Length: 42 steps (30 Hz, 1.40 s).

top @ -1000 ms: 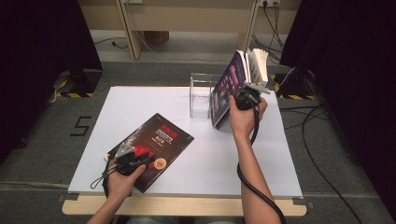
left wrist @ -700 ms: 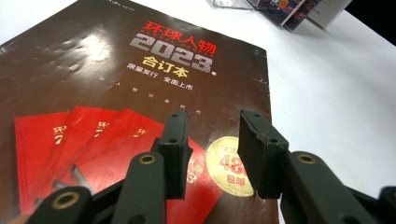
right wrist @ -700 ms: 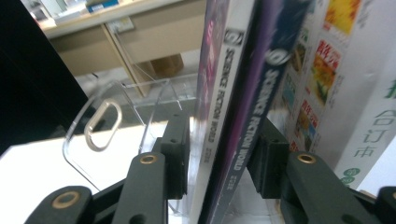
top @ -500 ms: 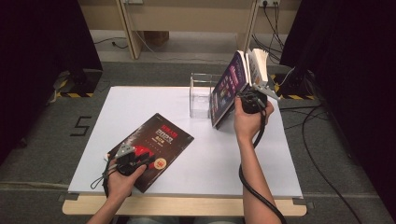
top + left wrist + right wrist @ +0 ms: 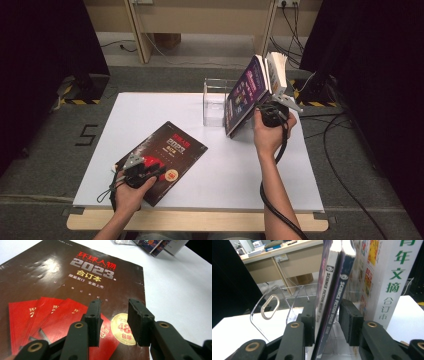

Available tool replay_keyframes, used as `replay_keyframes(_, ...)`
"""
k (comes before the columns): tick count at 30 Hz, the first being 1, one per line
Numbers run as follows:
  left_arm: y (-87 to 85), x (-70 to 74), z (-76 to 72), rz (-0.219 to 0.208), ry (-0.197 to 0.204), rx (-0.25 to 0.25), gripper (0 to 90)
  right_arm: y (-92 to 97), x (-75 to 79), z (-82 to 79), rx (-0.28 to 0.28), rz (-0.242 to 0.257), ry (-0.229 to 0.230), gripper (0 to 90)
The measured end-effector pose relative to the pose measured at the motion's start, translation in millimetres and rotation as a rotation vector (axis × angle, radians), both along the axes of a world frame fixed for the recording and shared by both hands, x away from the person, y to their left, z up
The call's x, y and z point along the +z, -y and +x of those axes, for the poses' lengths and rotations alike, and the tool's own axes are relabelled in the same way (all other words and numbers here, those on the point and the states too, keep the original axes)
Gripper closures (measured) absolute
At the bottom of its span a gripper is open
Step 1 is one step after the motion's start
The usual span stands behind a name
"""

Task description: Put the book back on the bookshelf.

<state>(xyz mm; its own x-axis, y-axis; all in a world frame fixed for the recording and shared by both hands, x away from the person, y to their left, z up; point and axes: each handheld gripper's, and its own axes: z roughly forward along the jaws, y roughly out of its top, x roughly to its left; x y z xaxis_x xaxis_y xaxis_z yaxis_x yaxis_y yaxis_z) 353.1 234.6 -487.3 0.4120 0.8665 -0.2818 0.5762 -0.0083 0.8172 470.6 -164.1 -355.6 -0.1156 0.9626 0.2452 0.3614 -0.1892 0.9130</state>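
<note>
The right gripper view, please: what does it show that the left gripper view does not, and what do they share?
Right gripper view: the right gripper, its jaws just closing astride two upright Science Fiction World magazines, beside the thick white book and the clear rack. Left gripper view: the open left gripper over the flat dark 2023 magazine. Both: the white table.

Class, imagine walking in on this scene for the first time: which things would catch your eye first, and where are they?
First, the two purple magazines leaning upright at the far right of the white table, their spines between the jaws of the right gripper, which have just been closing on them. Next, the dark red-and-gold magazine lying flat at the near left, with the open left gripper over its lower edge. A clear acrylic rack stands behind.
</note>
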Motion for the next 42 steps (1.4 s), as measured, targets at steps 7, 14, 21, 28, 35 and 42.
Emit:
replay_keyframes(7,-0.1,0.2,0.1,0.002,0.002,0.002,62.1,2.7,-1.1,-3.4,-0.002,-0.027,-0.002,67.2)
replay_keyframes(14,0.2,0.0,-0.1,0.002,0.001,0.002,61.7,3.6,-1.8,-7.2,0.008,-0.040,-0.003,69.1)
replay_keyframes(21,0.0,0.1,-0.2,0.001,0.001,0.002,61.7,4.5,-4.0,-10.7,0.009,-0.049,-0.004,76.8)
replay_keyframes(28,0.2,0.0,-0.3,0.003,0.001,0.001,61.7,7.7,-2.5,-11.6,0.003,-0.033,0.004,80.0)
replay_keyframes(35,0.3,0.0,-0.4,0.005,0.000,-0.001,61.7,6.3,2.0,-7.6,0.007,-0.029,-0.007,82.5)
replay_keyframes(42,1.0,-0.5,-0.1,0.006,0.000,-0.002,61.7,5.6,4.7,-2.1,-0.010,0.002,-0.020,83.6)
